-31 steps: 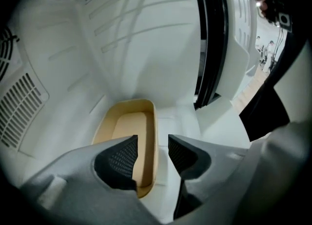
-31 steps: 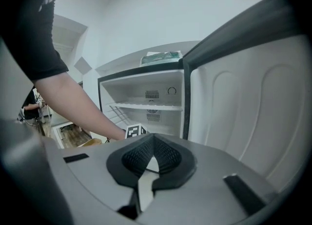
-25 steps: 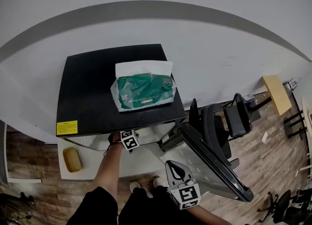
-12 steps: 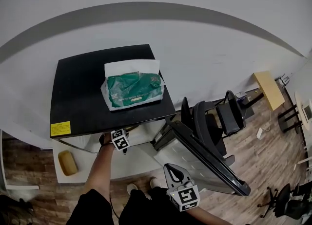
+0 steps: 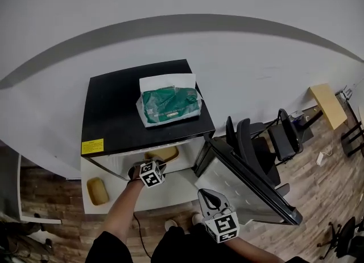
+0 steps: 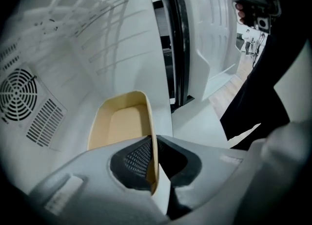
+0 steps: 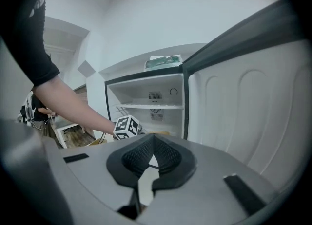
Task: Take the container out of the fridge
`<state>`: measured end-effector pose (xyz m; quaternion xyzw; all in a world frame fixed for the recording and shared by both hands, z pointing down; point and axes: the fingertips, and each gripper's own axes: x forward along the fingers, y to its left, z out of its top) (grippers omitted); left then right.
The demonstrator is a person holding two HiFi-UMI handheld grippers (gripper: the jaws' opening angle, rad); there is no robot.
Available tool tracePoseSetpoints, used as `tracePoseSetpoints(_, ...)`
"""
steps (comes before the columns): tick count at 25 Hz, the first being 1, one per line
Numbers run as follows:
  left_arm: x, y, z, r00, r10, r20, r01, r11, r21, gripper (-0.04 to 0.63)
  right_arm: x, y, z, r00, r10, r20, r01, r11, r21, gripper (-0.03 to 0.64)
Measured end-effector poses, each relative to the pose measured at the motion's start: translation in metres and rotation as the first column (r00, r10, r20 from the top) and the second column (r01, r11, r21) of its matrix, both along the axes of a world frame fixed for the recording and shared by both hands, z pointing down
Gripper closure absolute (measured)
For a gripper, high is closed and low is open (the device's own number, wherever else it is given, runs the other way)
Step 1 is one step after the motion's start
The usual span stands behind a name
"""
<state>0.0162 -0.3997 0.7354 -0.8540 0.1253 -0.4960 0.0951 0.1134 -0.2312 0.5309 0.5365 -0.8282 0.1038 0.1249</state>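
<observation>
Pinching the right wall of the container [image 6: 119, 126] inside the fridge [image 5: 114, 111], the left gripper [image 6: 155, 163] has its long axis running straight ahead, farther in; the right gripper [image 7: 152, 143] hangs closed and empty, well apart.

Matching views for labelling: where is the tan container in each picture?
Head view: container inside the fridge, lower centre.
Left gripper view: lower centre, wall clamped by the left gripper.
Right gripper view: thin sliver, centre.
Shared landmark: open fridge door.
</observation>
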Motion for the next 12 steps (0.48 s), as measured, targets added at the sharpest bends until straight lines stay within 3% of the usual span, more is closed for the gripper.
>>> tracePoseSetpoints(6, 0.001, 0.037, -0.034, 0.993, -0.040, -0.112, 0.043, 0.999, 0.030, 0.565, 0.001, -0.006, -0.012, 1.000, -0.006, 0.028, 0.005, 0.999, 0.036, 0.618)
tracePoseSetpoints(12, -0.016, 0.072, -0.064, 0.942, -0.186, -0.281, 0.185, 0.982, -0.030, 0.565, -0.001, -0.011, -0.016, 0.999, -0.020, 0.037, 0.018, 0.999, 0.049, 0.618)
